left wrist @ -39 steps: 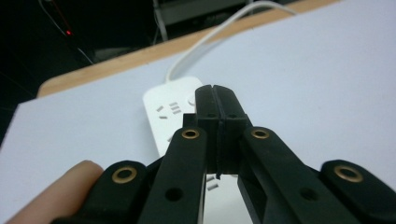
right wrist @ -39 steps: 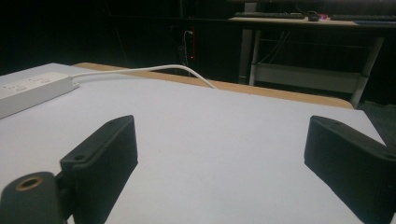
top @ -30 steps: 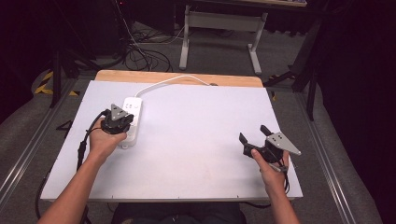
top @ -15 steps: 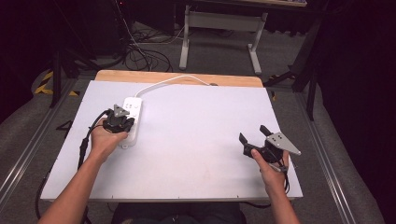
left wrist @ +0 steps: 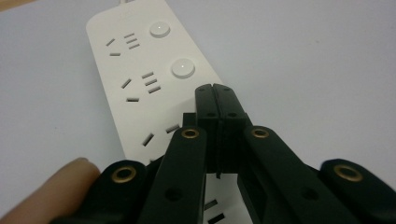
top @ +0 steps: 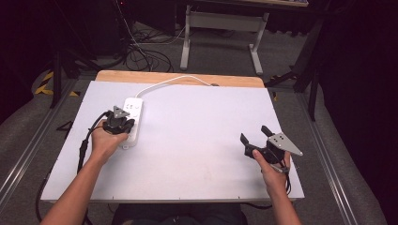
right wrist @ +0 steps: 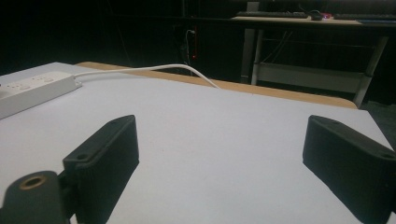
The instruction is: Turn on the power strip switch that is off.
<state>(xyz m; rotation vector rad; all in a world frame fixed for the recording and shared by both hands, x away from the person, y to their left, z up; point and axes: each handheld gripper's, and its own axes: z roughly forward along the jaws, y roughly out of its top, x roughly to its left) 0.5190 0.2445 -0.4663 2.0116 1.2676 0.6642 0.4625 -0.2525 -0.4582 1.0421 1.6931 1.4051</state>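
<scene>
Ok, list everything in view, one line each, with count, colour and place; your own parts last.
power strip: one, white, left part of the table, under the left gripper
cord: one, white, from the strip's far end over the far edge
table: one, pale grey top with a wooden far edge
desk frame: one, grey, on the floor beyond the table
left gripper: one, black, shut, tips over the strip
right gripper: one, black, open, at the right, holding nothing
</scene>
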